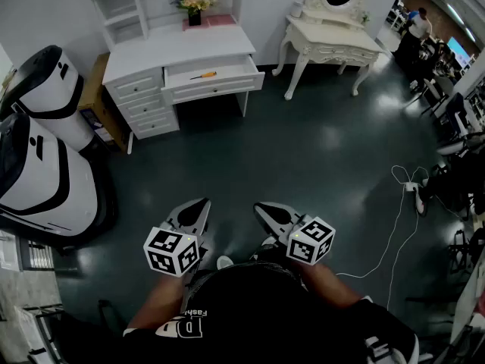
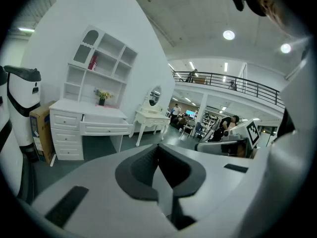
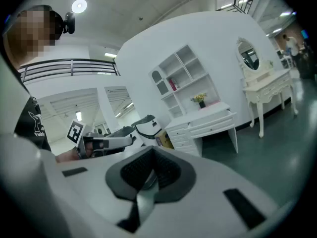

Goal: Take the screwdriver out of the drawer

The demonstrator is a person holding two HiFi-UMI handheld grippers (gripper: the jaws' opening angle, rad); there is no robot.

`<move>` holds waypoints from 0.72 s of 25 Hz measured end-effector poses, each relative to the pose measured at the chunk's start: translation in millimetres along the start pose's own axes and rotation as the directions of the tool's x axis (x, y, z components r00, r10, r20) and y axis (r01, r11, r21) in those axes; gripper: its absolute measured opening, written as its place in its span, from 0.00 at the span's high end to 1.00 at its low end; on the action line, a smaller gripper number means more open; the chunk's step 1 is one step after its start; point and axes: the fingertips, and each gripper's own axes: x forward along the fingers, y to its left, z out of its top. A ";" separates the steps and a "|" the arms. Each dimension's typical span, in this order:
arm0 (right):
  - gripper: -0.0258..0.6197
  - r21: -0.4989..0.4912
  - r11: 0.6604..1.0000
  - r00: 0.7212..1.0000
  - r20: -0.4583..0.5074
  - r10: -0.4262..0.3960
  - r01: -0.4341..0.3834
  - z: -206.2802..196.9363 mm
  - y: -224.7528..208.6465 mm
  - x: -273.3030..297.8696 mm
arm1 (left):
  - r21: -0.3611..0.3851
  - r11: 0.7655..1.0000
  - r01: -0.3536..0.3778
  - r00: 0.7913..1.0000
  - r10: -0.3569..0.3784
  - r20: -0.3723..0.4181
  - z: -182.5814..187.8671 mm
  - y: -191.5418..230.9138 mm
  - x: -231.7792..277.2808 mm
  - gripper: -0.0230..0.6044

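Approach is being judged the current step: left tongs (image 1: 200,204) and right tongs (image 1: 261,207) are being held shut, empty, well apart from the counter (image 1: 174,51). Screwdriver (image 1: 203,75) is lying in the open drawer (image 1: 216,88); a walk-up and opened tongs are being called for next.

Black short-sleeved T-shirt (image 1: 273,309): we are wearing it with white lettering (image 1: 186,326) on its left sleeve. Just ahead of the T-shirt we are showing the left gripper (image 1: 198,211) and the right gripper (image 1: 264,211), both pale grey and tapering, with dark ribbed pads (image 2: 136,175). Each is bearing a white cube (image 1: 173,251) of black square markers.
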 end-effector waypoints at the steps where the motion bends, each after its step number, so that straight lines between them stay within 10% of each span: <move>1: 0.95 0.000 1.000 1.000 0.001 -0.001 0.001 -0.2 -0.6 -1.2 | 0.000 1.000 0.000 1.000 0.000 0.002 0.2 -0.5 -0.1 0.94; 18: 0.95 0.034 0.999 0.999 0.032 0.003 -0.004 2.5 2.8 -3.4 | 0.003 1.000 0.019 1.000 -0.019 0.003 2.2 -5.4 -1.2 0.94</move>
